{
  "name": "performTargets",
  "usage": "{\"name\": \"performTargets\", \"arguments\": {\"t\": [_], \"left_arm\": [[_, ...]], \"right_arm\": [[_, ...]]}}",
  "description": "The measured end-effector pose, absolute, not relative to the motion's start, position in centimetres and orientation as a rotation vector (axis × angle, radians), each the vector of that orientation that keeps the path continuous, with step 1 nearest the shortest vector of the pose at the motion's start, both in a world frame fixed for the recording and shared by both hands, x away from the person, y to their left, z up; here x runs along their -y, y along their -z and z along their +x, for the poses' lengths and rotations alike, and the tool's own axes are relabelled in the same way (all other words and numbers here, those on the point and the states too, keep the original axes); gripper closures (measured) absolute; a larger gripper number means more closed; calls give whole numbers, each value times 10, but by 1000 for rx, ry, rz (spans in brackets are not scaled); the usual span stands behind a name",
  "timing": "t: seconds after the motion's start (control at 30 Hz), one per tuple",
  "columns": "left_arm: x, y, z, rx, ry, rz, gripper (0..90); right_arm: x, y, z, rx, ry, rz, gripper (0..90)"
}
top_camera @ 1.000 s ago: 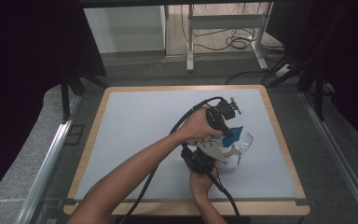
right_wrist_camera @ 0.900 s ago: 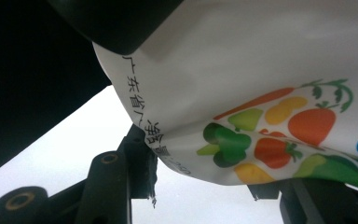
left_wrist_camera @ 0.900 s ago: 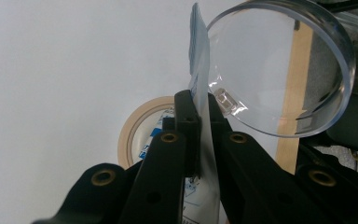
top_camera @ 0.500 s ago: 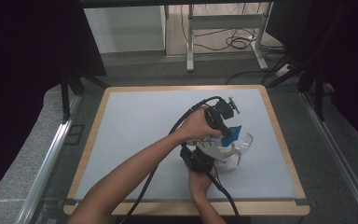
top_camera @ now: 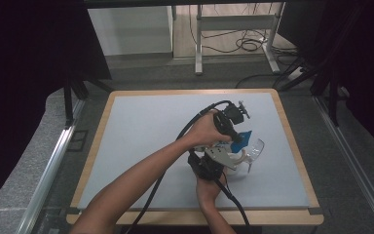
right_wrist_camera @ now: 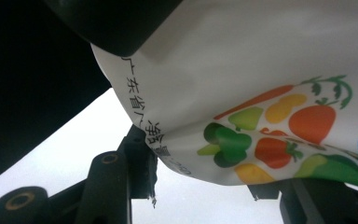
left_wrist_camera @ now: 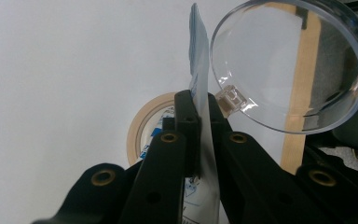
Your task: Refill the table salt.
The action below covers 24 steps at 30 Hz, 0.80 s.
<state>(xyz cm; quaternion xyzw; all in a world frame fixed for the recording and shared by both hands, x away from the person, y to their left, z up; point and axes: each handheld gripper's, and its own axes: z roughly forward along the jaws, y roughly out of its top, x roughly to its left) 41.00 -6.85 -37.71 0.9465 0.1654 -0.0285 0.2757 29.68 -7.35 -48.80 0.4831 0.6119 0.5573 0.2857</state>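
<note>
My left gripper (left_wrist_camera: 200, 112) pinched the blue-printed pouch (left_wrist_camera: 198, 56); the right gripper (right_wrist_camera: 200, 186) clamped the container's (right_wrist_camera: 270, 93) base at six o'clock; lid (left_wrist_camera: 291, 65) open, filling unfinished.

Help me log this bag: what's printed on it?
Colourful vegetables and black characters on the white bag, clearest in the right gripper view.

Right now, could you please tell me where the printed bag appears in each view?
High view: the printed bag is a blue patch right of centre, beside the clear lid.
Left gripper view: edge-on at centre, pinched in the left claw.
Right gripper view: across the upper right, vegetable print showing.
Shared landmark: the pale table mat behind it.
</note>
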Motion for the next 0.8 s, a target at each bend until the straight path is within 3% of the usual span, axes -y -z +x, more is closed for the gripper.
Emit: {"name": "performTargets", "arguments": {"t": [0.8], "left_arm": [[60, 366, 410, -450, 79, 2500, 899]], "right_arm": [[72, 491, 296, -1641, -1506, 1261, 504]]}}
